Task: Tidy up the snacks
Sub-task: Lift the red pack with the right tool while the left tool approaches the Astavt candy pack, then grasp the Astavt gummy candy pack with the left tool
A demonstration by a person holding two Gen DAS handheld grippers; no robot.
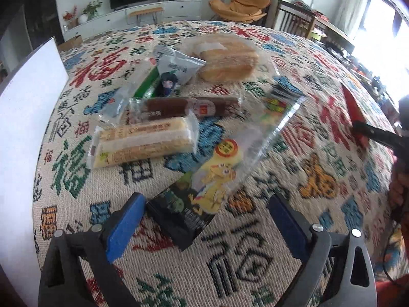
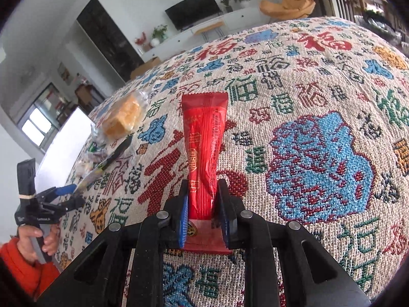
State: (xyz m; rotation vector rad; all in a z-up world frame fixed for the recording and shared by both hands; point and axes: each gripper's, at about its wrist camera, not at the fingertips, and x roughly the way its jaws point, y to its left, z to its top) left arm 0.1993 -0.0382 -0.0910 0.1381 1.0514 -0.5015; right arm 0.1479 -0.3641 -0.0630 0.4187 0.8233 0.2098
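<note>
Several wrapped snacks lie on the patterned tablecloth [image 1: 294, 179]. A long clear packet with a yellow cartoon print [image 1: 230, 161] has its dark end between the blue pads of my left gripper [image 1: 207, 220], which stands open around it. Beyond it lie a cream wafer packet [image 1: 143, 140], a brown bar [image 1: 184, 107], a silver pouch [image 1: 176, 69] and a bagged bread [image 1: 225, 58]. My right gripper [image 2: 203, 204] is shut on a red snack packet [image 2: 204, 133], which sticks out forward above the cloth. At the right edge of the left wrist view that red packet [image 1: 354, 112] shows again.
A white upright panel [image 1: 28, 128] stands along the table's left side. A hand in an orange sleeve [image 2: 28, 263] holds the left gripper's handle. Behind the table are a TV cabinet [image 1: 153, 12], an orange chair [image 1: 242, 5] and wooden chairs [image 1: 294, 20].
</note>
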